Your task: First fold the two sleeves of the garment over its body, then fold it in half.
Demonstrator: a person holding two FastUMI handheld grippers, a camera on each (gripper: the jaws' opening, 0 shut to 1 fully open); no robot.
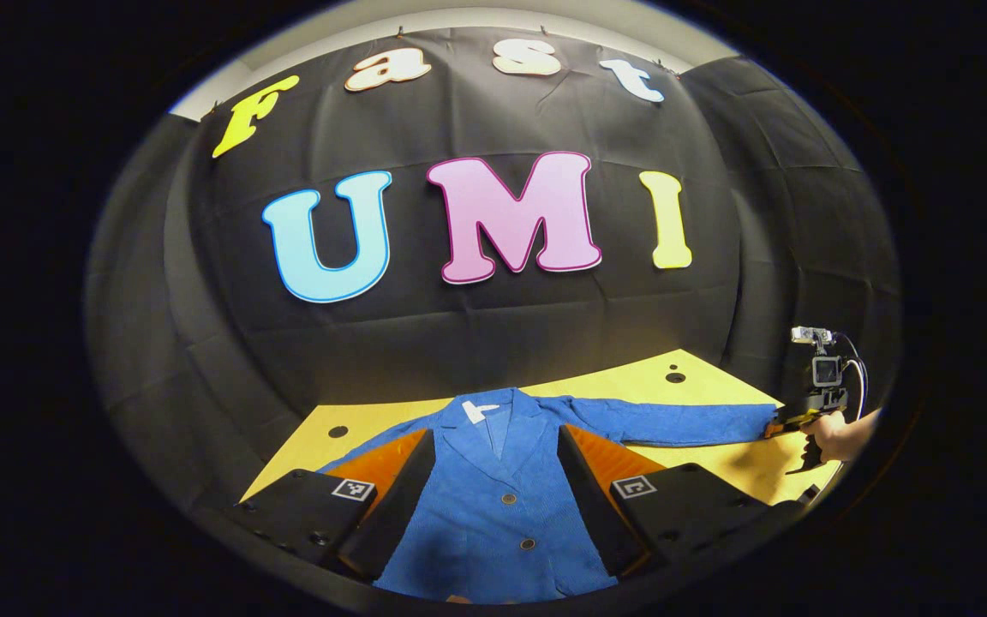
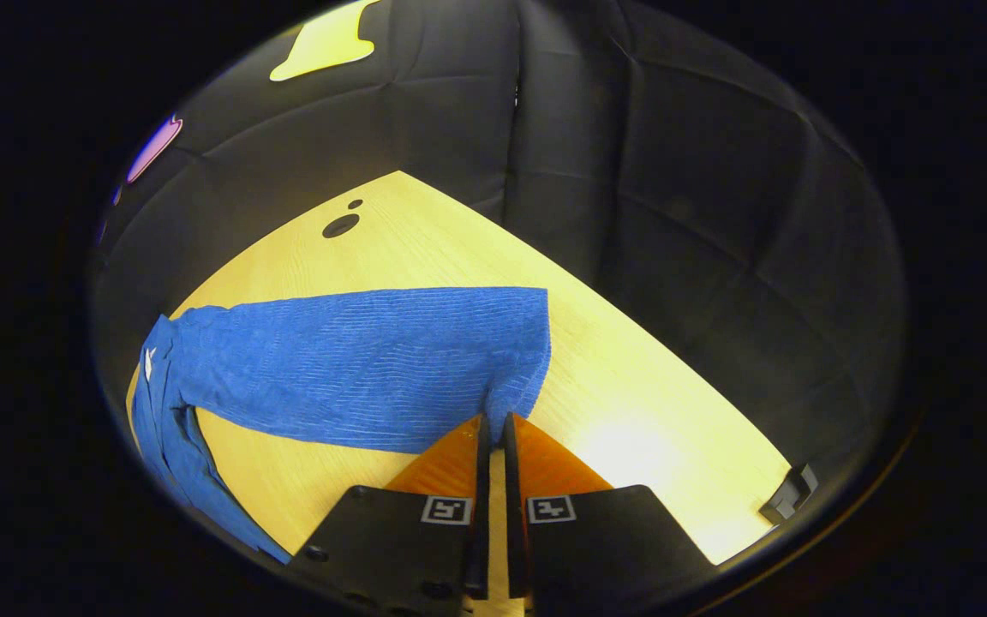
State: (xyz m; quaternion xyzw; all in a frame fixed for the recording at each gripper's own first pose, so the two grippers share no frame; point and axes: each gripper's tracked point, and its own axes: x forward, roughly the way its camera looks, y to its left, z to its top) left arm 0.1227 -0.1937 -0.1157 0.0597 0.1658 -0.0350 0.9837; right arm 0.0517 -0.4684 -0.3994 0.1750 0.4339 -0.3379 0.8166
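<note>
Lying flat on the bench (image 1: 699, 384), jacket (image 1: 502, 506) faces up, collar toward the far edge. Left tool (image 1: 493, 480) hovers over the jacket body, fingers spread wide, holding nothing. Right sleeve (image 2: 356, 368) stretches out toward the bench's right edge. Right tool (image 2: 493, 428) is clamped on the sleeve's cuff, fingers nearly together, cuff edge pinched between them; a hand (image 1: 840, 435) holds it.
</note>
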